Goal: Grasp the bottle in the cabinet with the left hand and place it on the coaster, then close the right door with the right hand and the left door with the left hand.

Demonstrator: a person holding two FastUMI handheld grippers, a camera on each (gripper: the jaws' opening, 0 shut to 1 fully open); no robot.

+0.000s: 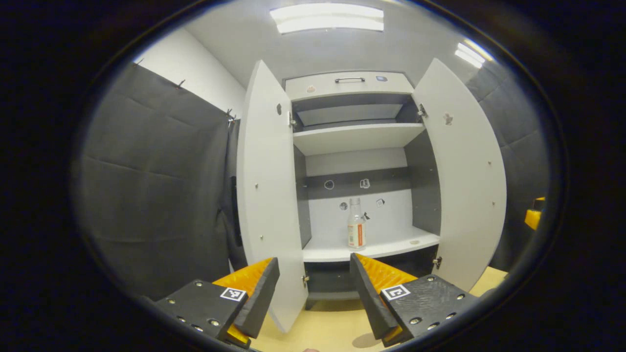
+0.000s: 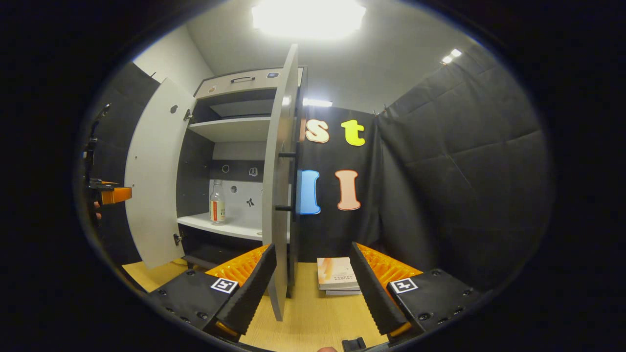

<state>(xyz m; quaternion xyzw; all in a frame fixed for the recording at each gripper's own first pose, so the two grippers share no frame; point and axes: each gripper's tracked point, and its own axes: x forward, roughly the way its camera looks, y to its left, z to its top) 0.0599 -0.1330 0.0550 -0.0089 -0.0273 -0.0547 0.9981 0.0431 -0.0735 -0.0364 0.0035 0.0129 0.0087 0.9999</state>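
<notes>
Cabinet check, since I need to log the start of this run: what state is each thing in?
Left door: swung open.
Right door: swung open.
Top drawer: shut.
Bottle: upright on the lower shelf, ungrasped.
Left gripper: open, holding nothing.
Right gripper: open, holding nothing.
Books: stacked flat on the table.

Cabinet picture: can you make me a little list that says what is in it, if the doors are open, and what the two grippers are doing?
cabinet: white and grey wooden cabinet
doors: left door and right door both open
bottle: clear plastic bottle with orange-and-white label, upright on the lower shelf
left gripper: open, empty, facing the bottle, not touching it
right gripper: open, empty, by the right door's edge
tabletop: light wooden tabletop with a small stack of books
</notes>
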